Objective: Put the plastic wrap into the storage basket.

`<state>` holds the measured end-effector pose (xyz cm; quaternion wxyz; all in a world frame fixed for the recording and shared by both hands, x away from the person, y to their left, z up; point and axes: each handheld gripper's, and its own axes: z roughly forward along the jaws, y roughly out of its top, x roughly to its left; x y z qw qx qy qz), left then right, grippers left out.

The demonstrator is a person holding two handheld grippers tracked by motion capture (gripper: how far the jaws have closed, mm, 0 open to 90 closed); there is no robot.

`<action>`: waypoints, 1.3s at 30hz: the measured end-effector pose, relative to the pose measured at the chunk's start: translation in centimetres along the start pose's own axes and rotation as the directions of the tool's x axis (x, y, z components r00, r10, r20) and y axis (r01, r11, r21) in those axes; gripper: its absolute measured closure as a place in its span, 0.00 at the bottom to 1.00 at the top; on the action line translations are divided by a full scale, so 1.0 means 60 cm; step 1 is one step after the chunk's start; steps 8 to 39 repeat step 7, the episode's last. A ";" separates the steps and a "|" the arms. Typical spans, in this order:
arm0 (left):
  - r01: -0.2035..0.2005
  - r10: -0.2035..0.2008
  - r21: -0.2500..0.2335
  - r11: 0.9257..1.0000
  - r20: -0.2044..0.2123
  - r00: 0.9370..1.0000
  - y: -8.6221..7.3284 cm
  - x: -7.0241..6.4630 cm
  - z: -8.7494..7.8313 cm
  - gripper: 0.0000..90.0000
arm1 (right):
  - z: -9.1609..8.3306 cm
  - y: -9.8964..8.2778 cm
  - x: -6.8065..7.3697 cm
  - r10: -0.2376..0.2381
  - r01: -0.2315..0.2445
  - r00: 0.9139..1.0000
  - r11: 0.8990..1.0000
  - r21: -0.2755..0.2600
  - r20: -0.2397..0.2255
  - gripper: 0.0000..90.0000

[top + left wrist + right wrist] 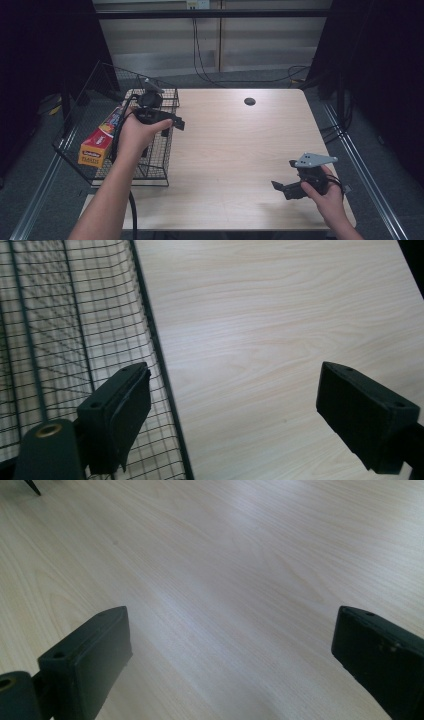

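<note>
My left gripper [172,127] is held in a hand over the right edge of a black wire basket [155,171] at the table's left side. Its jaws are open with nothing between them. In the left gripper view, the left gripper [234,372] straddles the basket's wire wall [155,355], with bare wood to the right. A long orange and red box [102,137] lies inside the basket along its left side. My right gripper [283,173] is low over the table's front right, open and empty. In the right gripper view, the right gripper [232,612] has bare wood beneath it.
The light wooden table [240,145] has a small dark round hole [249,101] near its far edge. Cables run across the floor behind the table. Dark curtains stand on both sides, and metal rails run along the floor left and right.
</note>
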<state>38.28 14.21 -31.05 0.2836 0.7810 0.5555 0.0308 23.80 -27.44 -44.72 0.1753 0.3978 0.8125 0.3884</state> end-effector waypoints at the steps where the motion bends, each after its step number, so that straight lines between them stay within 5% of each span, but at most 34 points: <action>1: -0.007 0.007 0.005 1.000 0.008 1.000 -0.001 -0.002 0.003 0.16 | 0.000 0.000 0.000 0.001 -0.001 1.000 1.000 0.000 0.002 0.02; 7: -0.043 0.043 0.002 0.999 0.033 0.999 -0.008 -0.013 0.017 0.15 | 0.002 -0.003 -0.005 0.006 -0.006 1.000 1.000 0.004 0.001 0.02; 39: -0.043 0.043 0.002 0.999 0.033 0.999 -0.008 -0.013 0.017 0.15 | 0.002 -0.003 -0.005 0.006 -0.006 1.000 1.000 0.004 0.001 0.02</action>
